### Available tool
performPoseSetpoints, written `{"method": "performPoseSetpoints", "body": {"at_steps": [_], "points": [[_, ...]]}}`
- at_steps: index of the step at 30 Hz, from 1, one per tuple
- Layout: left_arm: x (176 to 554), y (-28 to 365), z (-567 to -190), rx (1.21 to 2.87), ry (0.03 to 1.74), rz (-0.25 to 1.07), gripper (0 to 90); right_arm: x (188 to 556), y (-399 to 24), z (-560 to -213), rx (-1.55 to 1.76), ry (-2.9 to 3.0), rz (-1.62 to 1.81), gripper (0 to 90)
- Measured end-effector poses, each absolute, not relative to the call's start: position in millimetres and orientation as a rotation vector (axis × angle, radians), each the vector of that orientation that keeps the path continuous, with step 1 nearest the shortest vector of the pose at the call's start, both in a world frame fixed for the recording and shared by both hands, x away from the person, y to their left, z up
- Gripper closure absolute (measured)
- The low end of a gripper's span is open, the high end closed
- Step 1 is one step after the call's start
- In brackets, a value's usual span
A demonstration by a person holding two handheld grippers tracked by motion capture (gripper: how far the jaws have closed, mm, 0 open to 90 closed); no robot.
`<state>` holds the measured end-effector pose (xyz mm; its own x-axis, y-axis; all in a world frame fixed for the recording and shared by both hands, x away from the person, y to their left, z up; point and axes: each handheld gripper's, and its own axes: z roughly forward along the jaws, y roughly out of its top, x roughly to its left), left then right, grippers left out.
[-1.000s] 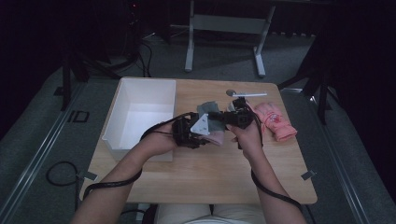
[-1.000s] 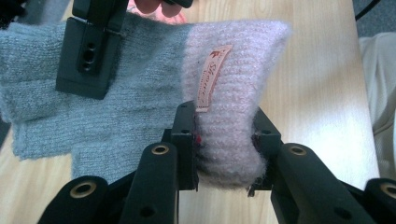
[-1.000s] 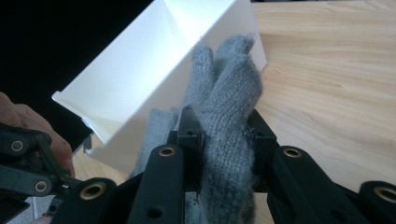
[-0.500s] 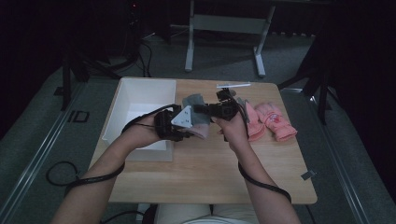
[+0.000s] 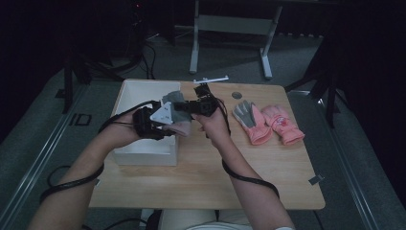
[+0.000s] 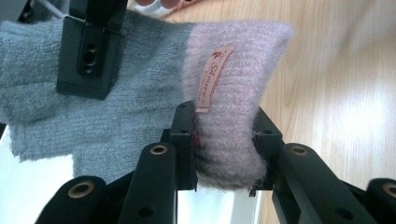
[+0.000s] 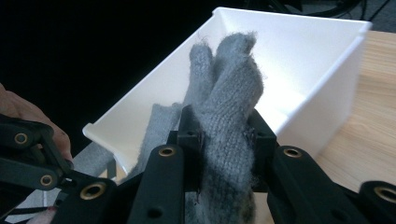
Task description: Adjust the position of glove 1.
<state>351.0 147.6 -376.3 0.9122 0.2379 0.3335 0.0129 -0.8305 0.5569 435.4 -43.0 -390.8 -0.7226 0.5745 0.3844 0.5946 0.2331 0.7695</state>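
Glove (image 5: 178, 111) stretched between left gripper (image 5: 163, 125) and right gripper (image 5: 189, 108), over the bin's (image 5: 143, 152) right edge; glove pair (image 5: 268, 122) lies right of them.

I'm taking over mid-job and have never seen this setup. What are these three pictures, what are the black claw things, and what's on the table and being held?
There is no robot here: a person holds a black two-jaw tool in each hand. The high view looks down on the wooden table from above the person. The other two pictures come from cameras riding on each tool, looking along its jaws.

The left gripper is shut on the pink cuff of a grey and pink knitted glove. The right gripper is shut on the grey finger end of the same glove, which is carried over the white bin.

A pair of pink gloves lies to the right on the table.
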Motion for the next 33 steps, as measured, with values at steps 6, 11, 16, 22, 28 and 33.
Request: {"method": "performPoseSetpoints", "body": {"at_steps": [6, 11, 16, 22, 28, 33], "points": [[351, 178, -380, 2.528, 0.22, 0.507, 68.9, 439, -10, -399, -1.131, -2.42, -1.539, 73.3], [351, 193, -388, 2.536, 0.238, 0.493, 68.8, 441, 7, -407, -1.113, -2.426, -1.515, 73.3], [355, 204, -403, 2.572, 0.251, 0.47, 68.8, 445, 24, -421, -1.115, -2.461, -1.45, 73.3], [367, 208, -421, 2.618, 0.267, 0.434, 68.7, 453, 39, -434, -1.161, -2.496, -1.356, 73.2], [376, 210, -433, 2.646, 0.29, 0.408, 68.6, 460, 51, -443, -1.206, -2.549, -1.258, 73.2], [378, 208, -443, 2.658, 0.283, 0.403, 68.3, 462, 61, -446, -1.239, -2.61, -1.159, 72.1]]}}
